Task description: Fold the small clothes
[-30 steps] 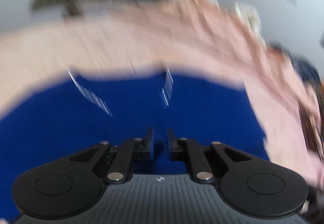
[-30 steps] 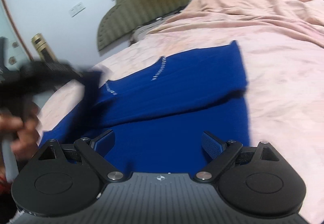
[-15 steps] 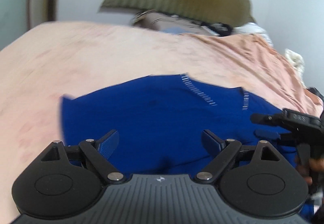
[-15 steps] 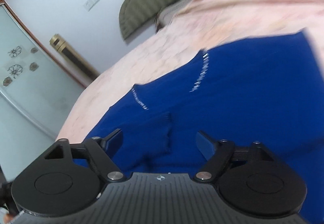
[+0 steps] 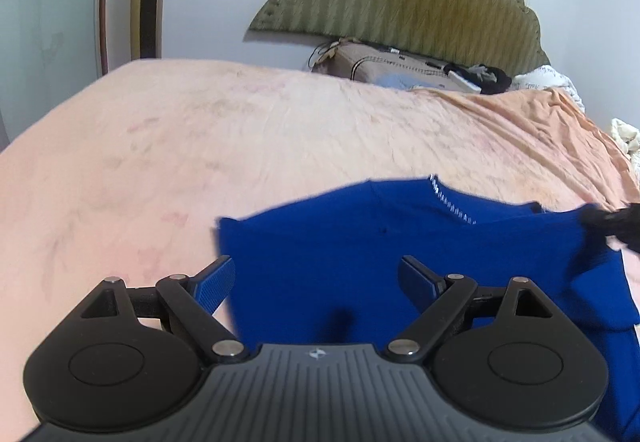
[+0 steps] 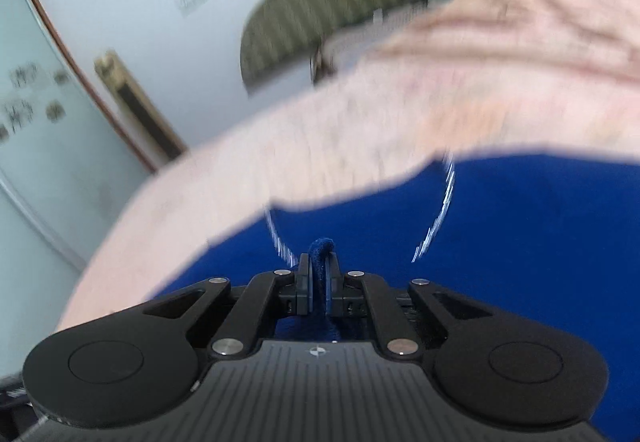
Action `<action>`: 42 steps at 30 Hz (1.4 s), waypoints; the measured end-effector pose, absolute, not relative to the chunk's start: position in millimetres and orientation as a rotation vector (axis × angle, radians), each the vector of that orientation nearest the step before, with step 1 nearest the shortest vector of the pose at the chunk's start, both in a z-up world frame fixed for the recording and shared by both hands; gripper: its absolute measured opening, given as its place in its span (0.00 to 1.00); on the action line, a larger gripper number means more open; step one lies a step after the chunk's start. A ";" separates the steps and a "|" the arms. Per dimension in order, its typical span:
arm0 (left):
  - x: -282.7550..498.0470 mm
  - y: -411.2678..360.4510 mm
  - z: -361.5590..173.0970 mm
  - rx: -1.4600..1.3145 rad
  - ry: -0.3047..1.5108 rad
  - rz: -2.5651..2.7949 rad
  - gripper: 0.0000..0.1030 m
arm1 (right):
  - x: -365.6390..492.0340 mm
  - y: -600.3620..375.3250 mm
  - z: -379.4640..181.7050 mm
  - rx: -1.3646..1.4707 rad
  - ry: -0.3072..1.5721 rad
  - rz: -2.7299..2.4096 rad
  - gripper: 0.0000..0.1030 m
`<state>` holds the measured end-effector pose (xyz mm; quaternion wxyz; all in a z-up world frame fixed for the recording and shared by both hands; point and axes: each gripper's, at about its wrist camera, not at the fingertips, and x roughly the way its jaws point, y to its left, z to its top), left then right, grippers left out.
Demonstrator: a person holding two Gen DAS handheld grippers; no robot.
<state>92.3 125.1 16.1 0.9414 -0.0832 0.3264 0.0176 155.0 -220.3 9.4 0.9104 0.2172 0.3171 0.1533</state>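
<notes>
Blue garment spread on pink bed; right tool pinched onto a fold of it at 6 o'clock; left tool spread wide above it, gripping nothing.

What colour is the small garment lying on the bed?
Deep blue garment with a short white-flecked trim line; clearest in the left wrist view.

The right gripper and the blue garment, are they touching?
Touching: the right wrist view shows the right gripper shut on a fold of the blue garment.
</notes>
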 end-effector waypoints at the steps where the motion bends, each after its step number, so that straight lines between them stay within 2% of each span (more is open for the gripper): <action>1: 96.9 122.6 17.5 -0.161 0.659 0.040 0.87 | 151.1 -227.9 18.4 0.427 0.623 0.292 0.09; 7: 120.9 112.7 12.0 -0.170 0.685 0.046 0.87 | 139.9 -280.8 41.3 0.346 0.570 0.127 0.09; 15: 145.8 93.0 -4.5 -0.113 0.726 0.052 0.87 | 134.3 -344.6 -2.4 0.423 0.657 -0.004 0.09; 22: 158.6 82.1 -22.0 -0.011 0.773 0.106 0.87 | 132.3 -351.7 -22.1 0.417 0.696 -0.037 0.10; 25: 149.9 81.2 -17.9 0.010 0.779 0.130 0.87 | 131.5 -353.0 -26.1 0.412 0.705 -0.082 0.27; 28: 136.2 70.1 -10.8 0.069 0.715 0.111 0.87 | 110.5 -348.8 -10.3 0.409 0.606 -0.095 0.33; 31: 144.2 56.2 -22.3 0.189 0.752 0.146 0.87 | 106.5 -333.6 -8.6 0.394 0.629 0.036 0.51; 34: 131.3 59.4 -17.5 0.124 0.751 0.141 0.87 | 119.5 -319.4 -27.7 0.333 0.748 0.040 0.50; 36: 115.8 61.3 -11.3 0.084 0.720 0.092 0.87 | 115.6 -317.8 -32.3 0.295 0.754 -0.041 0.50; 37: 113.4 59.7 -12.6 0.103 0.719 0.090 0.87 | 110.0 -317.6 -28.4 0.294 0.734 -0.050 0.52; 41: 118.5 64.1 -31.7 0.148 0.808 0.151 0.87 | 78.7 -310.7 -13.7 0.286 0.662 0.000 0.74; 42: 113.7 69.2 -29.6 0.104 0.810 0.133 0.87 | 72.4 -308.5 -16.4 0.280 0.672 0.013 0.74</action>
